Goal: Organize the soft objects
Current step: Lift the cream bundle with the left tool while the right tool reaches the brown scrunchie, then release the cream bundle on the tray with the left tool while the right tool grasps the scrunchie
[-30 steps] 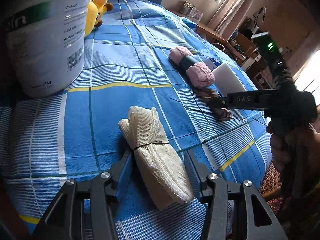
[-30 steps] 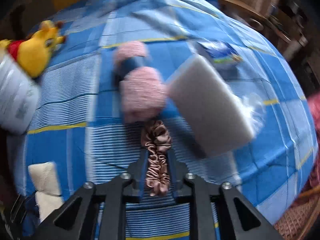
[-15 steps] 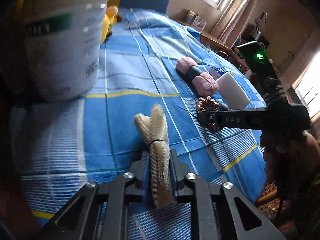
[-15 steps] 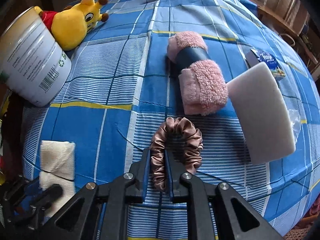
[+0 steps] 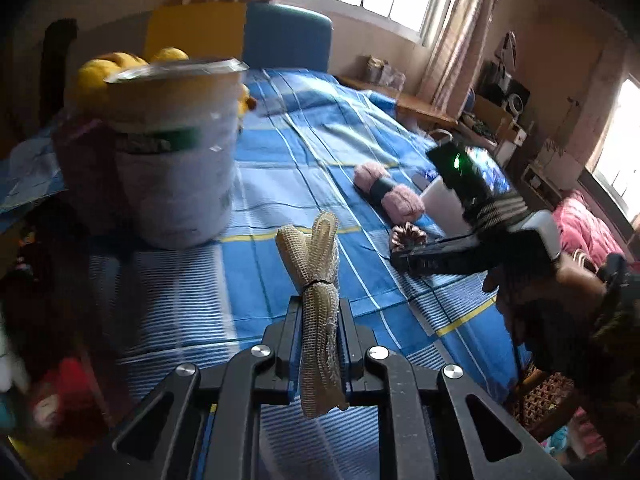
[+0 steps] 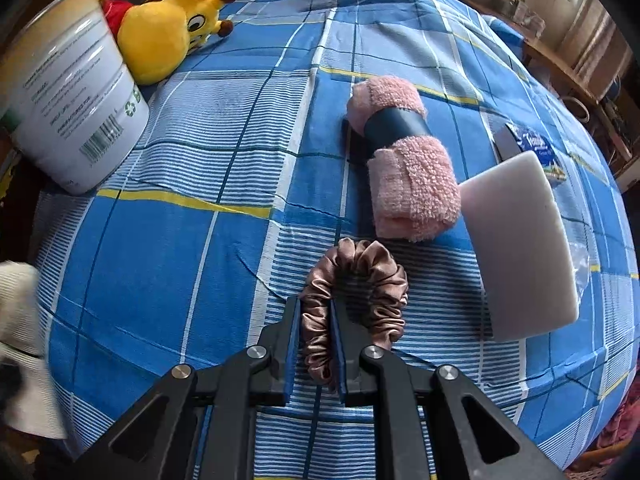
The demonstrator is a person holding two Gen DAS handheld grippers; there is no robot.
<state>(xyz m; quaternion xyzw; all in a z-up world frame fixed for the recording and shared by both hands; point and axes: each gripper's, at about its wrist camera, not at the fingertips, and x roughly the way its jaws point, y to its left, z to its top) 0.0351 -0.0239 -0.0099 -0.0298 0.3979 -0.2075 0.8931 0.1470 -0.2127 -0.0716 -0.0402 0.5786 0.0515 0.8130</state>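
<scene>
My left gripper (image 5: pixel 319 312) is shut on a cream mesh cloth bundle (image 5: pixel 316 272) tied with a thin band, lifted above the blue checked bedsheet (image 5: pixel 280 168). The bundle sticks up past the fingertips. My right gripper (image 6: pixel 314 312) is shut on one side of a brown satin scrunchie (image 6: pixel 360 276), whose loop rests on the sheet. In the left wrist view the right gripper (image 5: pixel 404 258) and the scrunchie (image 5: pixel 406 236) show at the right. A rolled pink towel (image 6: pixel 404 168) with a dark band lies just beyond the scrunchie.
A large white tin (image 6: pixel 68 120) stands at the left, with a yellow plush giraffe (image 6: pixel 168 36) behind it. A white foam block (image 6: pixel 520 240) and a tissue pack (image 6: pixel 536 148) lie right of the towel. A person's hand (image 5: pixel 532 304) holds the right gripper. Furniture lines the far wall.
My left gripper shut on the mesh bundle and lifted it off the sheet. My right gripper kept its grip on the scrunchie and shifted a little, and the scrunchie's loop has opened out on the sheet.
</scene>
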